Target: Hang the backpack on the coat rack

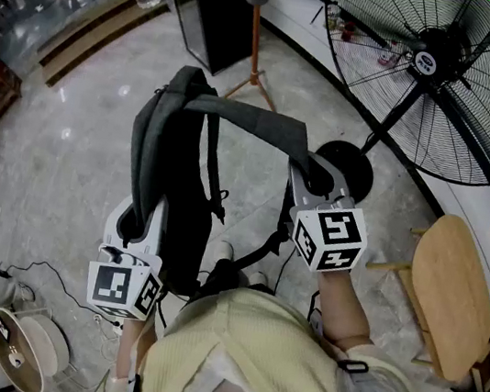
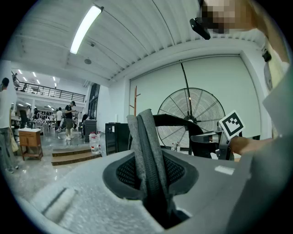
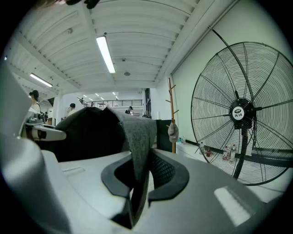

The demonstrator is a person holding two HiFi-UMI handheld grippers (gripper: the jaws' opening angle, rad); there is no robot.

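Grey woven webbing in both claws. Left gripper (image 2: 149,178) is clamped hard on one shoulder strap (image 2: 146,146), and the padded, stitched strap is squeezed narrow between the jaws. Right gripper (image 3: 137,183) pinches the other strap (image 3: 139,137) edge-on between ribbed black pads (image 3: 167,170). Neither claw is empty.

Backpack (image 1: 182,208) hangs off the floor between the two grippers, just ahead of the person. Black soft body, long axis vertical, top toward the far side. The straps fan out from it in a V to each claw, and thin black webbing tails dangle below.

Key relation: coat rack (image 1: 254,43) is straight ahead past the pack, well apart, roughly between the two claws and slightly to the right side. I judge the right gripper the nearer one. Pole is upright, orange-brown wood, on a splayed tripod foot, with short pegs angled up near the top (image 3: 172,98). A grey cloth item (image 3: 173,131) already sits on one peg (cap or rag, can't tell). My read: carry forward, lift, drop a strap loop over a free peg.

Behind the rack is a black boxy cabinet (image 1: 211,8). To the right is a big black wire-cage fan (image 1: 434,68) on a round base, then a pale wooden stool (image 1: 452,290). Floor is glossy grey stone
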